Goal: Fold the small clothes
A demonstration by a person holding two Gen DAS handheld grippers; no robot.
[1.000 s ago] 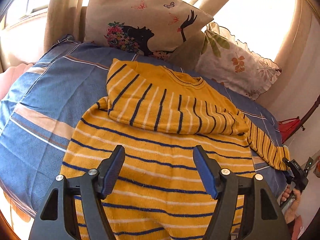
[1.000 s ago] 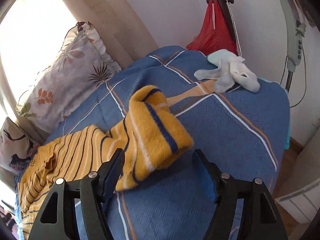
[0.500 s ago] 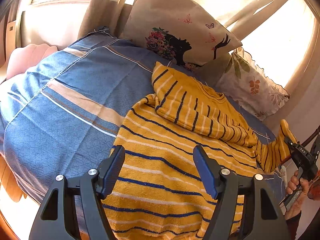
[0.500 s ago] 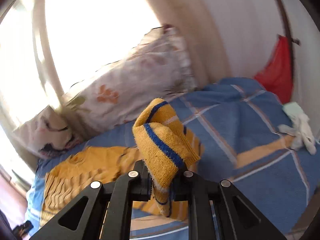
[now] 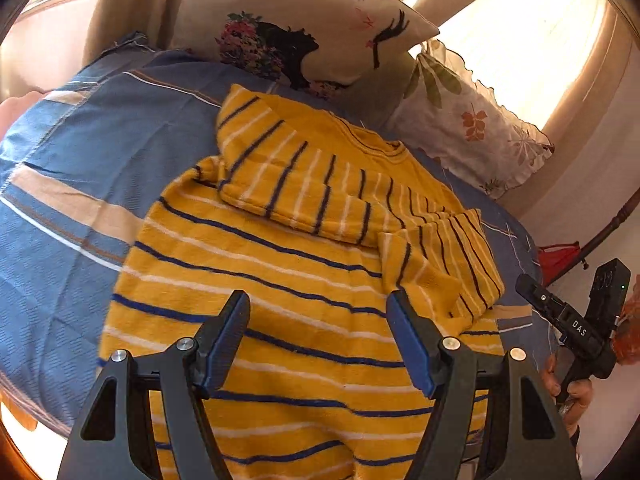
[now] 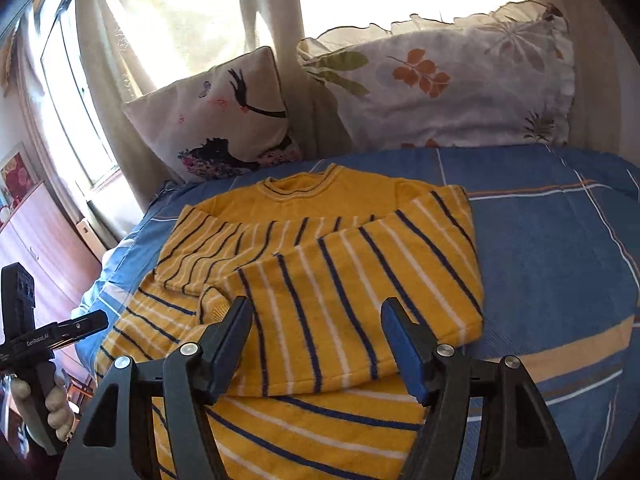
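Observation:
A small yellow sweater with blue and white stripes (image 5: 288,292) lies flat on the blue bed cover (image 5: 80,168), neck toward the pillows. Both sleeves are folded across its chest; the right sleeve (image 6: 360,276) lies on top, over the left sleeve (image 6: 224,244). My left gripper (image 5: 318,336) is open and empty above the sweater's lower body. My right gripper (image 6: 316,340) is open and empty just above the right sleeve's cuff end. The right gripper also shows at the right edge of the left wrist view (image 5: 576,328).
Two pillows stand at the head of the bed: one with a woman's silhouette (image 5: 304,28), one with leaf prints (image 6: 448,92). Curtained windows are behind them. A red bag (image 5: 560,256) hangs at the far right. A wooden cabinet (image 6: 36,248) is beside the bed.
My right gripper closed on the right sleeve's cuff, carried it across the chest, laid it down and opened. The left gripper stayed open, shifting slightly over the sweater.

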